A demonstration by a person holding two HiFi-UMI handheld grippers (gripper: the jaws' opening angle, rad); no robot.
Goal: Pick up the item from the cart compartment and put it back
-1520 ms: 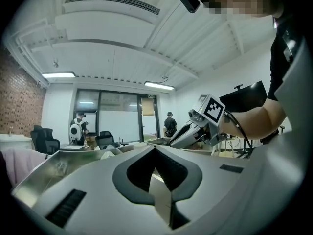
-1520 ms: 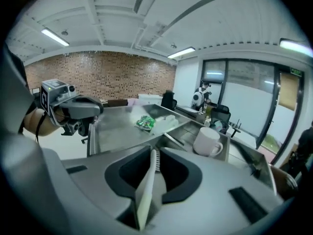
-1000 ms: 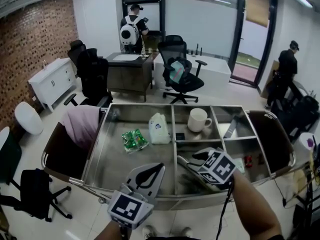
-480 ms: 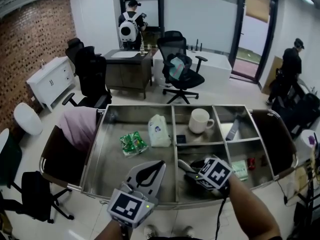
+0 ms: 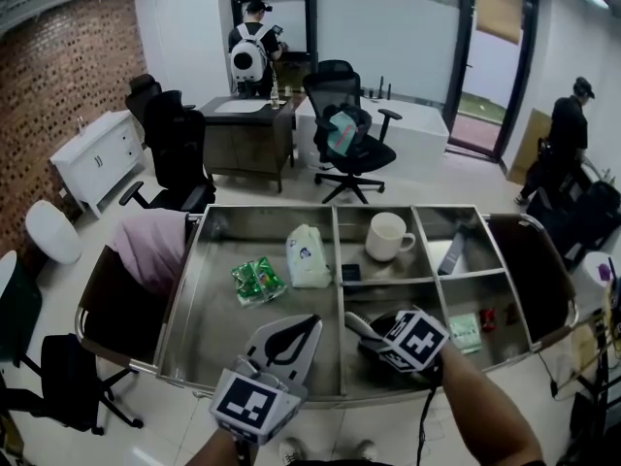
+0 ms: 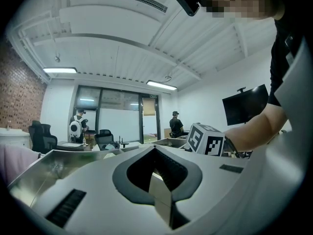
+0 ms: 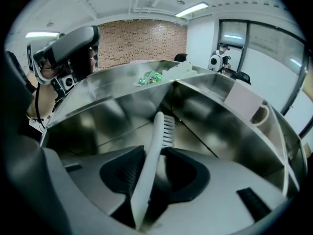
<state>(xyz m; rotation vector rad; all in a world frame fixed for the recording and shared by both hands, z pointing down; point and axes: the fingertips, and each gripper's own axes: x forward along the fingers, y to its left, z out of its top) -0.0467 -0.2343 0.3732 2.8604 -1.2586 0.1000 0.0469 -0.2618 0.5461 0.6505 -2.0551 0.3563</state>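
The jaws of my right gripper (image 7: 146,192) are clamped on the handle of a white brush (image 7: 155,146). Its head sticks out ahead of the jaws with the bristles (image 7: 168,131) facing right. Just beyond the brush tip lies the steel floor of a cart (image 5: 182,304) compartment, the near middle one. I cannot tell whether the brush touches it. A divider (image 7: 195,89) runs away from the jaws, and past it, ahead and to the right, a white mug (image 7: 250,104) stands in the next compartment. Farther ahead and left, in the big compartment, lie a green packet (image 7: 150,77) and a white pouch (image 5: 308,252).

The jaws of my left gripper (image 6: 161,199) are together with nothing between them. It hangs at the cart's near rim, left of the right gripper and apart from it. The packet lies ahead of its tips.
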